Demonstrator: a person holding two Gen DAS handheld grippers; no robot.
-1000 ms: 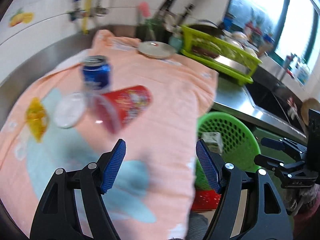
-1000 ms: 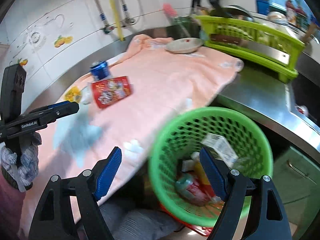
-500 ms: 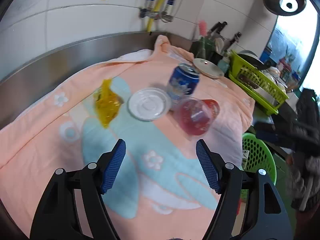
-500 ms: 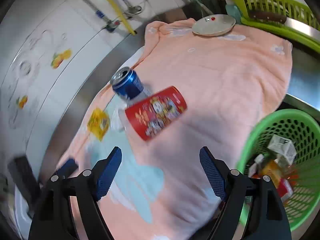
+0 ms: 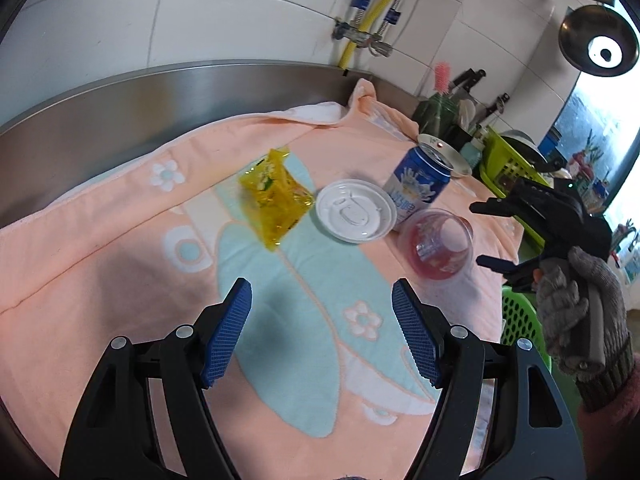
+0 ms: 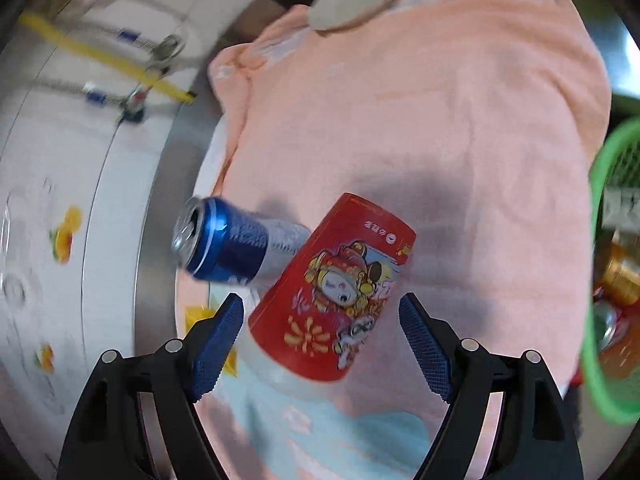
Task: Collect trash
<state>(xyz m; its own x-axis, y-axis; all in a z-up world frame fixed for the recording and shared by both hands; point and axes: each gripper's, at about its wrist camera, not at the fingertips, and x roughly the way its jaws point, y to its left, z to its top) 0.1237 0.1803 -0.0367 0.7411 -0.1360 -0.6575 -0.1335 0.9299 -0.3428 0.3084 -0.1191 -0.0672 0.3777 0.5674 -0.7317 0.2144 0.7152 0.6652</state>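
A peach towel [image 5: 120,264] with pale blue patches and white flowers covers a steel kitchen counter [image 5: 100,104] that runs along a white tiled wall. Four pieces of trash lie on the towel's far half, and a green mesh basket [image 6: 600,280], already holding several wrappers and cans, stands off the towel's right edge.

A second ago both cameras looked across the counter toward the basket. Now both have swung onto the trash itself. This suggests the earlier drop is finished and each hand is lining up a new pick.

The red cup [image 6: 340,292] is the largest item. It lies on its side, printed with cartoon figures, its open mouth toward the near side, and the inside looks translucent pink. Just behind it stands a blue and white drink can [image 5: 420,184], upright with its top opened, close against the cup. To its left lies a flat white plastic lid [image 5: 355,216], then a crumpled yellow snack packet [image 5: 276,196], see-through and shiny.

The right gripper [image 6: 320,340], carried in a grey knitted glove [image 5: 576,312], hovers just above the cup with its blue-padded jaws wide and empty, the cup framed between them. The left gripper [image 5: 322,332] hangs over the towel's blue patch on the near side of the packet and lid, jaws likewise wide and holding nothing.
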